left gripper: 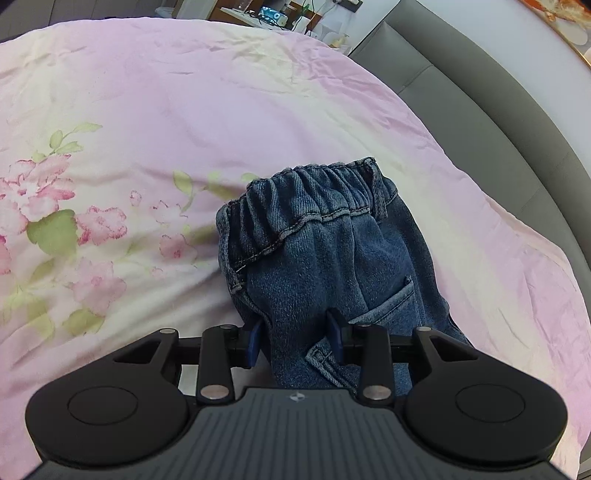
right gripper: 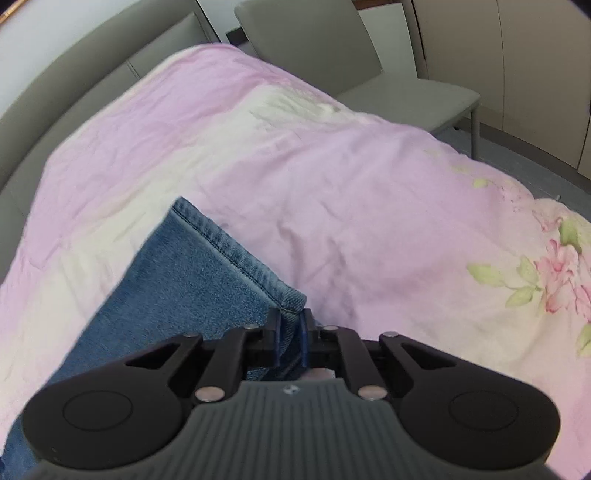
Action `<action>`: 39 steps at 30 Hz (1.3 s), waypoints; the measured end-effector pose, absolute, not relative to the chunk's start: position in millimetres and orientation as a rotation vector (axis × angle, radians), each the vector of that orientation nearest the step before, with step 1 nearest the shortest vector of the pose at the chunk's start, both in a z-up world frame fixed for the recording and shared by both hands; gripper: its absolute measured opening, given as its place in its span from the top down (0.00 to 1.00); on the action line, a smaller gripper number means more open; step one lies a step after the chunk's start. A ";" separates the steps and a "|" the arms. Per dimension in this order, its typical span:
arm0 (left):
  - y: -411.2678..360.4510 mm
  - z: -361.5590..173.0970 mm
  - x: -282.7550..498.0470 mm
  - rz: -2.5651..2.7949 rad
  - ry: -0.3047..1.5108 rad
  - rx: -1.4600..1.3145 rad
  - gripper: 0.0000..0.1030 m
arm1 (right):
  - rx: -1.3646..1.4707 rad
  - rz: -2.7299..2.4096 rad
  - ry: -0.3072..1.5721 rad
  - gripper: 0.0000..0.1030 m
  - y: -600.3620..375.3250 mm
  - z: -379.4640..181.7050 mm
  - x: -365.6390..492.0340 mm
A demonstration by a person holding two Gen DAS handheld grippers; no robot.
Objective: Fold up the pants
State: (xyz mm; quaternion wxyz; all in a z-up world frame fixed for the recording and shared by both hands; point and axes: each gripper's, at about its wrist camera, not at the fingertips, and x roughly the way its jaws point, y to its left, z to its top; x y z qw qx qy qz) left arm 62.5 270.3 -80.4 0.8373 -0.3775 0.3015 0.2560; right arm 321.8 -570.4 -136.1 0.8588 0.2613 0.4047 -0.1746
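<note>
Blue denim pants lie on a pink floral bedspread. In the left wrist view their elastic waistband end (left gripper: pixel 314 206) bunches upward, with a back pocket at the right. My left gripper (left gripper: pixel 295 339) is shut on the pants fabric just below the waistband. In the right wrist view the lighter hemmed leg end (right gripper: pixel 207 280) stretches up and left over the bed. My right gripper (right gripper: pixel 290 339) is shut on the corner of that hem. The part of the pants between the two ends is hidden.
The bedspread (left gripper: pixel 147 129) covers the bed; it also shows in the right wrist view (right gripper: pixel 351 184). A grey padded headboard (left gripper: pixel 480 92) runs along the right. A grey chair (right gripper: pixel 369 62) stands past the bed's far edge. A cluttered desk (left gripper: pixel 273 14) is far behind.
</note>
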 end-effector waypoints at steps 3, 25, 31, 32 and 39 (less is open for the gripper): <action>273.6 -82.6 60.2 0.532 0.645 -0.817 0.60 | 0.615 -0.371 0.835 0.92 -574.7 -150.8 320.2; 275.1 -78.8 70.7 0.538 0.672 -0.799 0.61 | 0.818 -0.390 0.705 0.86 -577.8 -139.7 313.0; 277.8 -24.4 72.4 0.467 0.710 -0.701 0.74 | 0.653 -0.324 0.673 0.88 -563.0 -39.4 311.1; 276.0 -12.6 70.4 0.459 0.715 -0.670 0.75 | 0.655 -0.322 0.671 0.88 -563.3 -28.7 304.8; 304.0 6.1 44.6 0.546 0.719 -0.508 1.00 | 0.623 -0.428 0.761 0.88 -588.6 -44.5 246.8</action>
